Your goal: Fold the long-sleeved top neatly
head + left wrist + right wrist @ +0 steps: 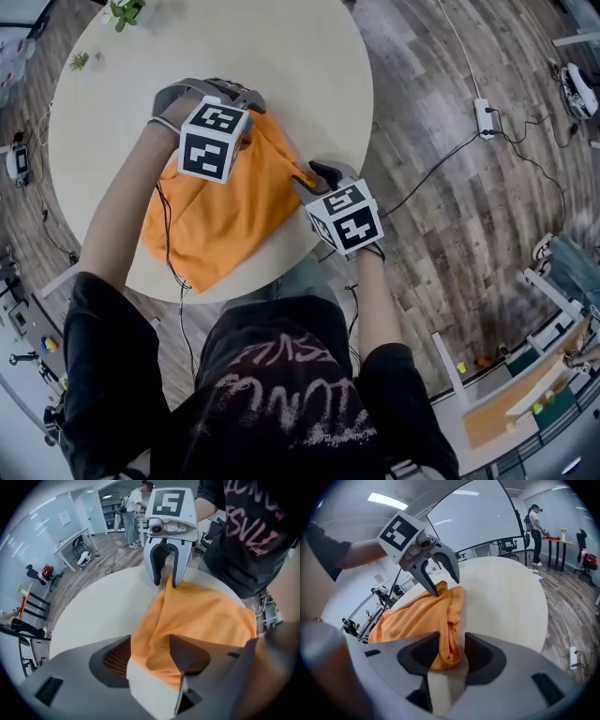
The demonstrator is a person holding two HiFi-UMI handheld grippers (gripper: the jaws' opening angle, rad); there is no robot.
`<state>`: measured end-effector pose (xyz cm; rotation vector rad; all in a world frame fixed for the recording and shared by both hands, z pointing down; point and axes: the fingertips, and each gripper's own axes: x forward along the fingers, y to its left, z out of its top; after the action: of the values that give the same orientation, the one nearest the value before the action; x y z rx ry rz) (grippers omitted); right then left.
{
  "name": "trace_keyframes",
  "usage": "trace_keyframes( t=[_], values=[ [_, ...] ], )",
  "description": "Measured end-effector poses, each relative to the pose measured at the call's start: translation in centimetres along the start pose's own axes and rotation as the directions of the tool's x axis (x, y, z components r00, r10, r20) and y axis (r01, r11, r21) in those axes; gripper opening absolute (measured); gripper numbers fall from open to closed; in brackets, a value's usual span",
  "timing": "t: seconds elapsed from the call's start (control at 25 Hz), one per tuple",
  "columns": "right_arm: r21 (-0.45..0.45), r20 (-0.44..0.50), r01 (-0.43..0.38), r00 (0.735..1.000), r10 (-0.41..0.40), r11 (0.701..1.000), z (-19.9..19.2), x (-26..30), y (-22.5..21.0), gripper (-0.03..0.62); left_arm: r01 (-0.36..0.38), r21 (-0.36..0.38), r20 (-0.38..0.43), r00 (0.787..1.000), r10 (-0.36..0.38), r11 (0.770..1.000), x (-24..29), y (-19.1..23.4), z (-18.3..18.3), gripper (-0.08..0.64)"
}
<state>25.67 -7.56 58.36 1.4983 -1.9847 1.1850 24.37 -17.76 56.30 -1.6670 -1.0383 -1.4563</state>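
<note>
Finishing a fold, seemingly: left gripper (217, 91) at the orange top's (220, 220) twelve o'clock, right gripper (321, 175) at three, both spread around loose cloth; next needs a fresh grasp.

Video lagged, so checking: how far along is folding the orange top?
Done: the orange top lies gathered compactly on the round table, wrinkled. In hand: nothing gripped; left gripper and right gripper are open, cloth between their fingers. Left: smoothing and the final neat folds.

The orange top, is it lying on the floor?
No, the orange top lies crumpled on the round table, as the head view shows.
</note>
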Motion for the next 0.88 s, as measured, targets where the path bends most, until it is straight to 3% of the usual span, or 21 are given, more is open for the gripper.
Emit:
trace_keyframes(
  t=[0.2,0.52,0.88],
  values=[
    [-0.001,-0.030,-0.031,0.999,0.031,1.000,-0.4,0.8,0.1,0.173,0.068,0.036,-0.030,0.997,-0.067,0.997,2.1,0.3,-0.1,0.296],
    [-0.002,-0.050,-0.036,0.998,0.036,0.999,-0.4,1.1,0.2,0.153,0.136,0.025,-0.036,0.990,-0.135,0.990,4.0,0.0,-0.2,0.300],
    [0.026,-0.037,0.010,0.999,-0.009,1.000,-0.8,0.9,0.0,0.063,0.116,0.018,-0.014,0.993,-0.116,0.993,3.7,-0.8,0.0,0.154]
  ],
)
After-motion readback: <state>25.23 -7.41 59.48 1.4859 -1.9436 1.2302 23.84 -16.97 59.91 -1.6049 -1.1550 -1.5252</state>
